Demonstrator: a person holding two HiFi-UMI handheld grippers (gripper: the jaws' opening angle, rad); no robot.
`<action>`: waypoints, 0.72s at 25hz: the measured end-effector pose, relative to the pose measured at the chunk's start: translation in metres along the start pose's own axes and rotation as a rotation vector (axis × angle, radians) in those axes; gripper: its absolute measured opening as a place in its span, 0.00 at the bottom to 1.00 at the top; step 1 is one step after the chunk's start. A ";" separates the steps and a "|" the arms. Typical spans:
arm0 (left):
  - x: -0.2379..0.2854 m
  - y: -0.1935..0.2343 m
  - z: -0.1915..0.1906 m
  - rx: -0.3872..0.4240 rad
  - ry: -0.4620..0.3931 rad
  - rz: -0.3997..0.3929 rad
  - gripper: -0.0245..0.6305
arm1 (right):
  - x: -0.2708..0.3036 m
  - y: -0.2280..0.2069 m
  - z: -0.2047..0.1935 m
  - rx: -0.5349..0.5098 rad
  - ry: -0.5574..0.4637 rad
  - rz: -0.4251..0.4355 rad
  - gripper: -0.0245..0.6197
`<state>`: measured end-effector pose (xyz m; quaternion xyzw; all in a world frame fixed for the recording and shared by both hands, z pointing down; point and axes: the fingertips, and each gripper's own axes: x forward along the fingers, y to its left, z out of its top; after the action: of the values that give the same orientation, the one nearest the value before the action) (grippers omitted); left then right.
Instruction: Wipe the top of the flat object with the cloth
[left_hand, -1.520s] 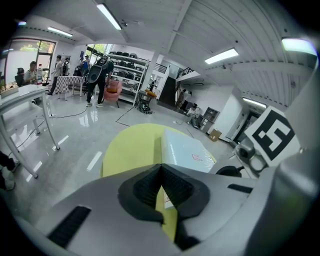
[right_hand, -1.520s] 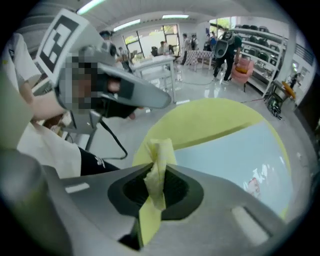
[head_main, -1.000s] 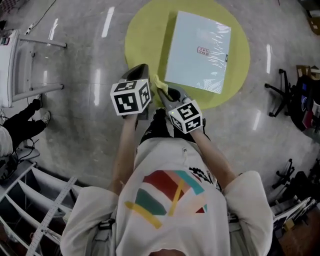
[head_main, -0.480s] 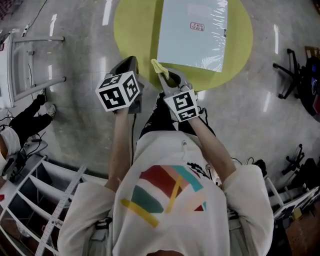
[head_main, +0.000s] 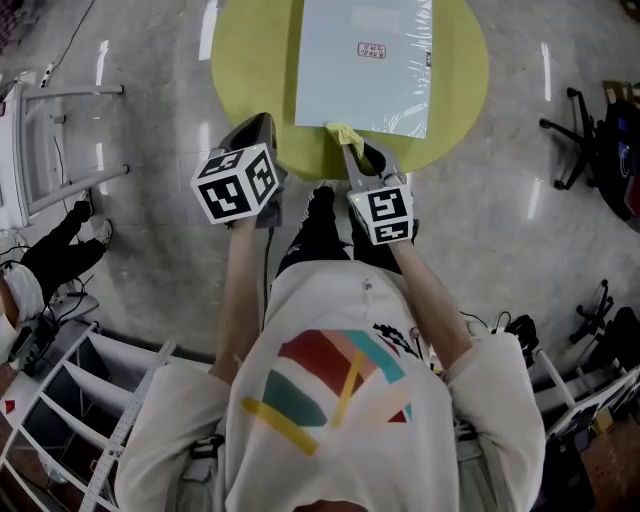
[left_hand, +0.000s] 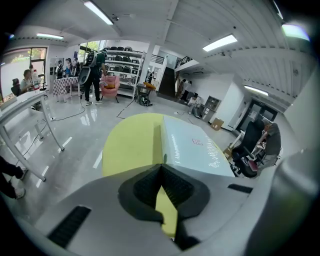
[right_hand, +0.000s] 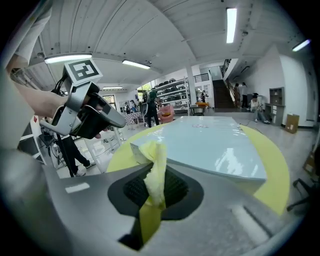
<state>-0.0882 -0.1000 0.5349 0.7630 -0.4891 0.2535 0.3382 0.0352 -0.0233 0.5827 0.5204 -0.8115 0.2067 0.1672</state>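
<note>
**A:** What's furthest left?

**B:** The left tool (head_main: 258, 125). It hangs over the rim of the round yellow tabletop (head_main: 250, 50) at about 7 o'clock. Its jaws are together with nothing between them.

**A:** And the thing to be wiped?

**B:** The flat pale-blue box (head_main: 365, 60), wrapped in shiny film, lies flat near the middle of the tabletop. There is a small red label (head_main: 371, 49) on its top.

**A:** Where's the cloth?

**B:** The yellow cloth (head_main: 345, 132) is at the box's near edge, at 6 o'clock. I can't tell whether it touches. The right tool (head_main: 352, 152) is clamped on it. A crumpled tuft stands out past the jaws toward the box, and a strip runs back between them.

**A:** Anything further right?

**B:** A black office chair (head_main: 575, 130) stands on the shiny floor (head_main: 480, 220) at 3 o'clock, well apart from the tabletop.
</note>
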 end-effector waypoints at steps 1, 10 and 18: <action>0.001 -0.004 0.002 0.006 -0.001 -0.005 0.06 | -0.006 -0.010 -0.003 -0.002 0.003 -0.021 0.08; 0.019 -0.041 0.004 0.058 0.012 -0.021 0.06 | -0.055 -0.075 -0.022 0.011 0.021 -0.174 0.08; 0.028 -0.043 0.004 0.069 0.024 0.050 0.06 | -0.085 -0.118 -0.036 0.043 0.029 -0.264 0.08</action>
<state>-0.0378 -0.1067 0.5406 0.7588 -0.4948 0.2876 0.3109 0.1793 0.0171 0.5909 0.6232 -0.7288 0.2078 0.1933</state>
